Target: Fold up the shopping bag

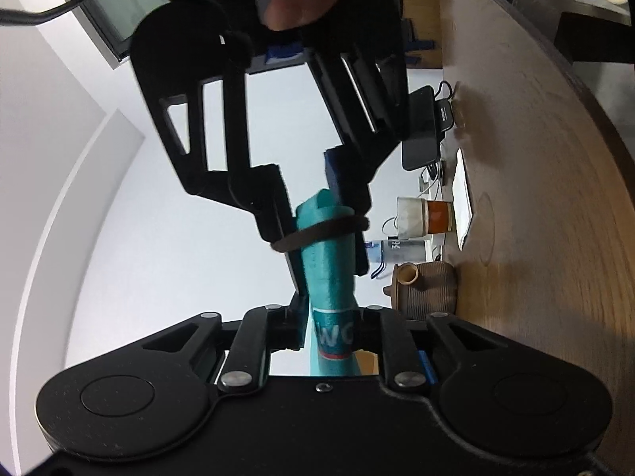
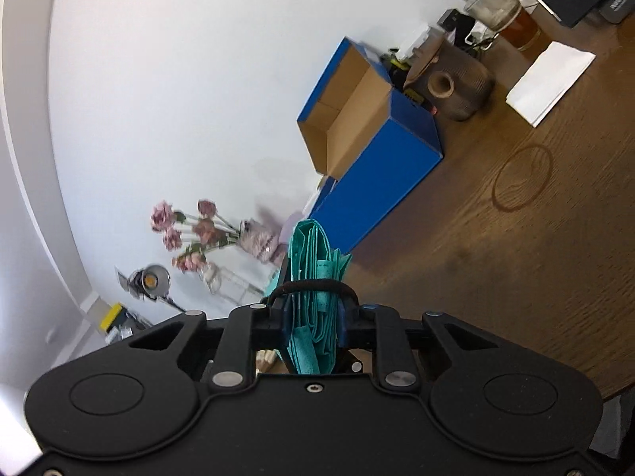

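I hold the left gripper (image 1: 333, 329) nearly closed on the lower end of the folded teal shopping bag (image 1: 327, 269), low centre of the left wrist frame. The right gripper (image 1: 317, 222) reaches down from the upper centre of that frame, its jaws narrow on the bundle's upper end. A black elastic band (image 1: 321, 232) crosses the bag and both right fingers there. In the right wrist view the band (image 2: 313, 286) arches over the bag (image 2: 313, 277) just above that gripper's jaws (image 2: 313, 325).

Hazards, in my judgement:
- The band is hooked over the fingers, not the bag alone — withdrawing the right gripper could drag it off.
- Slack grip on either end would let the folds spring open.
- The bundle is held in the air beside the wooden table (image 1: 535, 198); a drop undoes the fold.
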`<control>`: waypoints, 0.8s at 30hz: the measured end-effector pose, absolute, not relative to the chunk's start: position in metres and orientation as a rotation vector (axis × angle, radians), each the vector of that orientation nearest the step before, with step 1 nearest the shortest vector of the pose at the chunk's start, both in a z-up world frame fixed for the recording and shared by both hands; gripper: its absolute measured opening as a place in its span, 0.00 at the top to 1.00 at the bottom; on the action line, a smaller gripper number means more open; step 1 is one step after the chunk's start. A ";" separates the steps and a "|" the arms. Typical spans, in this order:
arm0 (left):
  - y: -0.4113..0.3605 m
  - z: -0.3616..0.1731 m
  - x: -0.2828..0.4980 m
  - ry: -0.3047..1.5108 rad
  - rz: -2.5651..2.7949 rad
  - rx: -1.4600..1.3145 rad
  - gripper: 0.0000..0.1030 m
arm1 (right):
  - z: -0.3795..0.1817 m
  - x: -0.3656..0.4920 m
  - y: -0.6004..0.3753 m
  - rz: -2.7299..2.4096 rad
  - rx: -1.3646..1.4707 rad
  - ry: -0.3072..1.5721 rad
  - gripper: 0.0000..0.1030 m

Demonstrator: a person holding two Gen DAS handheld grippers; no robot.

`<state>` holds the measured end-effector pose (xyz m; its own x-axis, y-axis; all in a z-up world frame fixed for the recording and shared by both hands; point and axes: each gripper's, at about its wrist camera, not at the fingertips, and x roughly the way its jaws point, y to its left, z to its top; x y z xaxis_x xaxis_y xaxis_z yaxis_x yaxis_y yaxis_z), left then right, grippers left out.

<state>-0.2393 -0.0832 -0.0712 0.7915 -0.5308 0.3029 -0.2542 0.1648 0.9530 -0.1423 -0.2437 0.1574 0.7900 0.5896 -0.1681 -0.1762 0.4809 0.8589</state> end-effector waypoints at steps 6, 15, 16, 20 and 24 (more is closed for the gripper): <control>-0.084 -0.070 -0.244 -0.657 -0.247 1.452 0.91 | 0.152 -0.141 -0.249 0.498 0.995 0.519 0.74; -0.065 -0.077 -0.254 -0.732 -0.294 1.486 0.92 | 0.163 -0.137 -0.258 0.519 0.924 0.518 0.70; -0.064 -0.079 -0.256 -0.741 -0.300 1.485 0.92 | 0.164 -0.137 -0.258 0.516 0.903 0.514 0.70; -0.056 -0.087 -0.262 -0.751 -0.335 1.506 0.92 | 0.167 -0.132 -0.255 0.527 0.826 0.562 0.69; -0.049 -0.089 -0.271 -0.787 -0.371 1.503 0.92 | 0.176 -0.136 -0.254 0.551 0.695 0.530 0.69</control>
<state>-0.2710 -0.0488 -0.0894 0.7078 -0.6673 0.2317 -0.2462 0.0744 0.9664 -0.1361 -0.2543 0.1761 0.7327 0.6266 -0.2657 -0.2894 0.6402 0.7116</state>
